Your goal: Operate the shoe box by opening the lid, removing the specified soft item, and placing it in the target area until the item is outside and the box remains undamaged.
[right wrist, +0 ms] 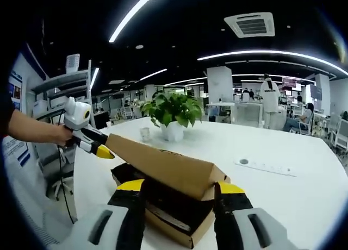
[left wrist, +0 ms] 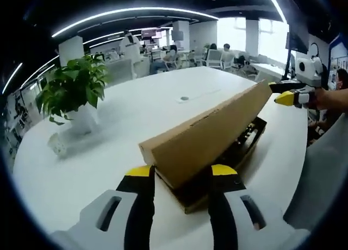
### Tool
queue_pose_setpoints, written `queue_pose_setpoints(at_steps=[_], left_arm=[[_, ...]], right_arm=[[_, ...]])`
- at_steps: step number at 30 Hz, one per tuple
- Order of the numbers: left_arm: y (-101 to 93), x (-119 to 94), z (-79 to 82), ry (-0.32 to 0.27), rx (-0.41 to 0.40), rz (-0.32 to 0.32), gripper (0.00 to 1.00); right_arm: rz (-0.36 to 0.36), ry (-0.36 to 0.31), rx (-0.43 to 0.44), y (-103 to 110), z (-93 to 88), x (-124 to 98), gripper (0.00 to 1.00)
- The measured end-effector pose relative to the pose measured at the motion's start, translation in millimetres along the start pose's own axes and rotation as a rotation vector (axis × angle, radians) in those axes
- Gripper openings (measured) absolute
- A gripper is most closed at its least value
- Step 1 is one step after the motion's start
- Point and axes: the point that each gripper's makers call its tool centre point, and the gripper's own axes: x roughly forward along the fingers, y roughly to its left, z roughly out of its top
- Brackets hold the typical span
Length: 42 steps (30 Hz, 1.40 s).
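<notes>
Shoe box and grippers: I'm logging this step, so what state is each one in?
Shoe box: open, dark contents inside.
Lid: raised, tilted, a gripper at each end.
Left gripper: open, jaws astride the lid's near end.
Right gripper: open, jaws astride the lid's other end.
Potted plant: upright.

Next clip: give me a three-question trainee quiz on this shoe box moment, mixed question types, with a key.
1. True or false: the lid is raised at a slant over the box.
2. What stands on the table besides the box? A) a potted plant B) a laptop C) a stack of books
3. Fill in: the left gripper and the right gripper each sit at one ___ of the lid.

Key: 1 true, both views show the box's dark inside under the lid. 2 A, the plant. 3 end.
</notes>
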Motion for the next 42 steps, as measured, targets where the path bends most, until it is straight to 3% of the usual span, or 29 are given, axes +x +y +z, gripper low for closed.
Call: queue_pose_setpoints(at_steps=[21,34,42], left_arm=[[26.5,3.1,21.9,-0.057,0.012,0.085,0.17],[45.4,7.0,34.3,-0.092,-0.013,0.132,0.06],[52.8,9.9,42.7,-0.126,-0.027,0.151,0.04]], right_arm=[[-0.011,-0.018,-0.065,-7.3,22.7,9.5,0.50],[-0.038,-0.046,-0.064,-14.5,35.3,17.2,0.51],[-0.050,-0.062,-0.064,-22.2,42.9,25.4,0.51]])
